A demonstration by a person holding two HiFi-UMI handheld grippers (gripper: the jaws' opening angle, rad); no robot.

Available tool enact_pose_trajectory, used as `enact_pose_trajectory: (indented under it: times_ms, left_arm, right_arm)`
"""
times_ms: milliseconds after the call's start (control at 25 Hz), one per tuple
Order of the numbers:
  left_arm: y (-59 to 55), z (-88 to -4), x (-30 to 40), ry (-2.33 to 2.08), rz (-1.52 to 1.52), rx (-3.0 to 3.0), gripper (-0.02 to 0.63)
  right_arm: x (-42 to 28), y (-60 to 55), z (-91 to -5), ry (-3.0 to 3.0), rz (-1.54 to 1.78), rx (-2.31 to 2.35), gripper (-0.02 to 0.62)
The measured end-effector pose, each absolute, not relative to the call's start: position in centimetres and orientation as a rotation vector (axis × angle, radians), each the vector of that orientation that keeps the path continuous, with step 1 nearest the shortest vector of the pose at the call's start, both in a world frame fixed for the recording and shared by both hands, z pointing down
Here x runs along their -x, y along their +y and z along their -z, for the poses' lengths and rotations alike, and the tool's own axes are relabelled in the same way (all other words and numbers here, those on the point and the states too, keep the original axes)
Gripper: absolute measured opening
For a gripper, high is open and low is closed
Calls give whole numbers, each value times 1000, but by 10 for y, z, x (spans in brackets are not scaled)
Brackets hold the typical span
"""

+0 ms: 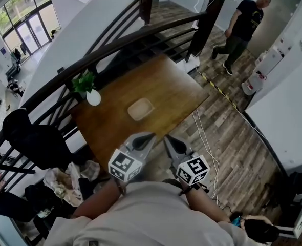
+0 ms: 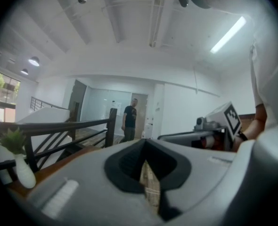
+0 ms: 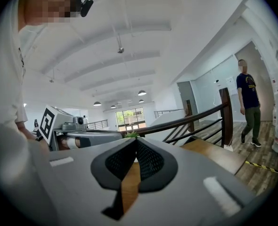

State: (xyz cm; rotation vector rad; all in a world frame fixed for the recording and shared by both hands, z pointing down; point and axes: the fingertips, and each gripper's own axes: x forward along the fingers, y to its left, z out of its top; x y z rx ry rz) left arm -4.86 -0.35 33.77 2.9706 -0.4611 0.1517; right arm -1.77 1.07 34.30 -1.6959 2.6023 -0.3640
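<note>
Both tools hang side by side over the near edge of the wooden table (image 1: 166, 86): the left gripper (image 1: 150, 136) has its jaws together on nothing, and so does the right gripper (image 1: 167, 138). At twelve o'clock lies a shallow tray (image 1: 141, 109), its inside plain tan. Farther off at ten o'clock, a white vase (image 1: 93, 97) holds a green plant (image 1: 84, 80). A person (image 1: 243, 24) is at two o'clock.

Table (image 1: 161, 83): brown wood, smooth, faint sheen.
Dish (image 1: 141, 109): pale, matt; material unclear.
Vase (image 1: 93, 98): white, glossy.
Left gripper (image 2: 145, 143): grey plastic shell, matt; pads (image 2: 126, 164) black, matt.
Right gripper (image 3: 135, 141): same grey matt shell; pads (image 3: 151, 162) black, dimpled.
Floor (image 1: 233, 137): wood planks, mixed tones, matt.
Rail (image 1: 115, 42): dark, smooth.
</note>
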Motion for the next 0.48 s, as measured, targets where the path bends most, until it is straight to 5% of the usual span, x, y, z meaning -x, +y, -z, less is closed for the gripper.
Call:
enact_pose_trajectory:
  times_ms: [480]
  left_arm:
    - [-80, -335, 56, -620, -144, -2934, 3]
  right_arm:
    - [22, -72, -334, 2705, 341, 1552, 7]
